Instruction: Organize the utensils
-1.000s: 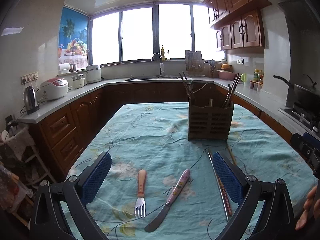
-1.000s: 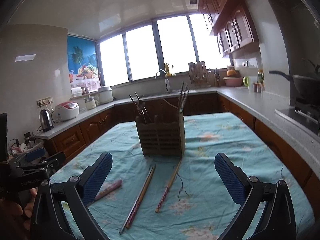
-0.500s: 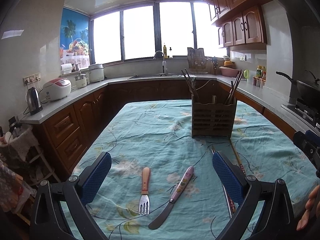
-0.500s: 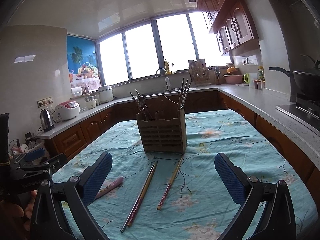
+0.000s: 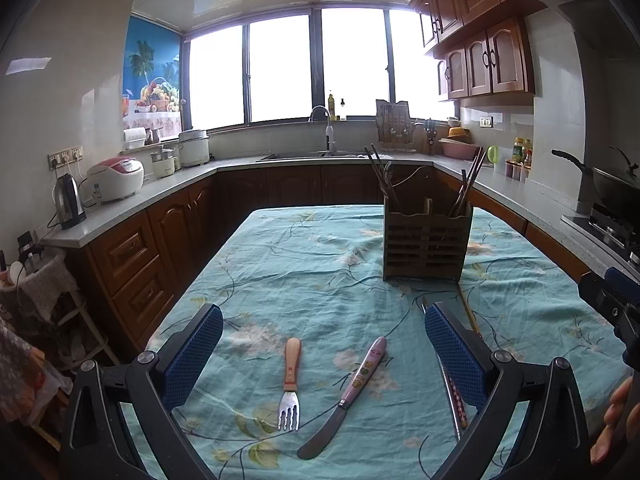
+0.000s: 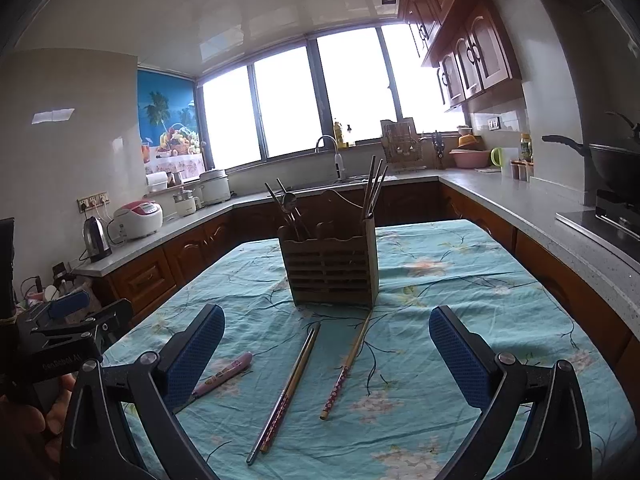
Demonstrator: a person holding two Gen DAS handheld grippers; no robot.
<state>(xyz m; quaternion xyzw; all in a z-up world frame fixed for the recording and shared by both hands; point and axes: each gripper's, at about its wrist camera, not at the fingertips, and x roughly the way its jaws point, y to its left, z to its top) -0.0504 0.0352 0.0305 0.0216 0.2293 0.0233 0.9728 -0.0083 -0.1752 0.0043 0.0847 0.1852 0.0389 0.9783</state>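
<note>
Both grippers are hanging spread wide, empty — fork (image 5: 291, 384) and knife (image 5: 347, 395) lying between the left gripper (image 5: 323, 350) fingers, chopsticks (image 6: 289, 387) between the right gripper (image 6: 326, 350) fingers.

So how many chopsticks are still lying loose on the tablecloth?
3, as far as visible: a close pair lying together left of centre, and a single one to their right, all in front of the wooden utensil holder. Others stand inside it.
</note>
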